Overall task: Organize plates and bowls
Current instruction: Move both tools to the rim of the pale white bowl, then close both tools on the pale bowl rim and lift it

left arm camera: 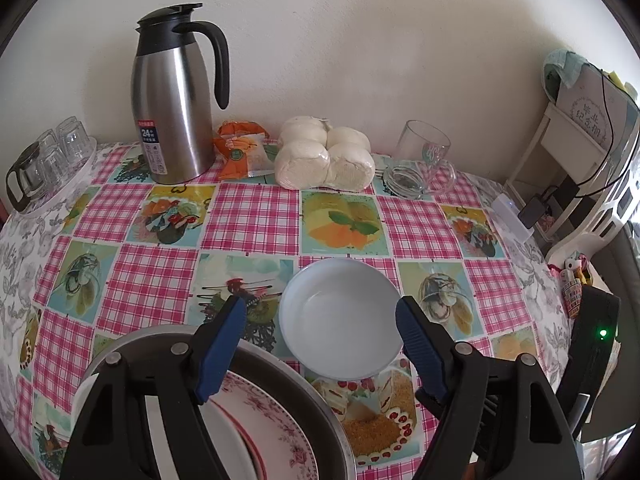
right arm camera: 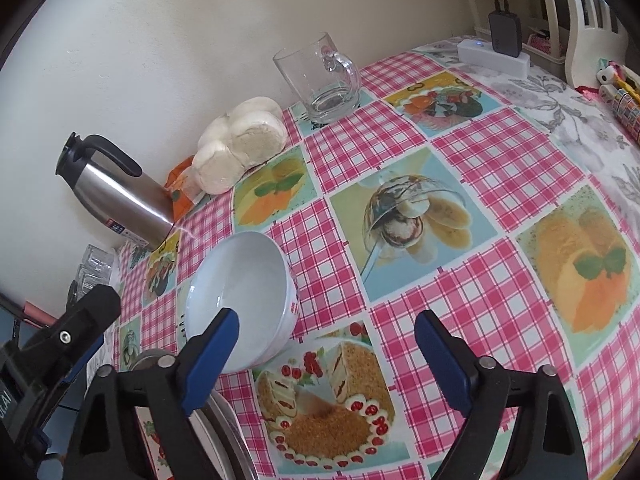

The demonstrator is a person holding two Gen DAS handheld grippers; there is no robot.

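A plain white bowl (left arm camera: pixel 340 320) stands upright on the checked tablecloth (left arm camera: pixel 248 216). My left gripper (left arm camera: pixel 322 320) is open above it, one blue finger to the bowl's left and the other at its right rim. Below it, a steel basin (left arm camera: pixel 320 392) holds a floral-rimmed plate (left arm camera: pixel 276 420) and a white one, both partly hidden by the gripper. In the right wrist view the same bowl (right arm camera: pixel 244 292) sits at the left. My right gripper (right arm camera: pixel 328 332) is open, its left fingertip over the bowl's near rim, with only tablecloth between the fingers.
Along the wall stand a steel thermos jug (left arm camera: pixel 176 100), an orange snack packet (left arm camera: pixel 240 152), a bag of white buns (left arm camera: pixel 324 156) and a glass mug (left arm camera: pixel 424 152). A tray of glasses (left arm camera: pixel 52 160) sits far left. A white power strip (left arm camera: pixel 516 216) lies near the table's right edge.
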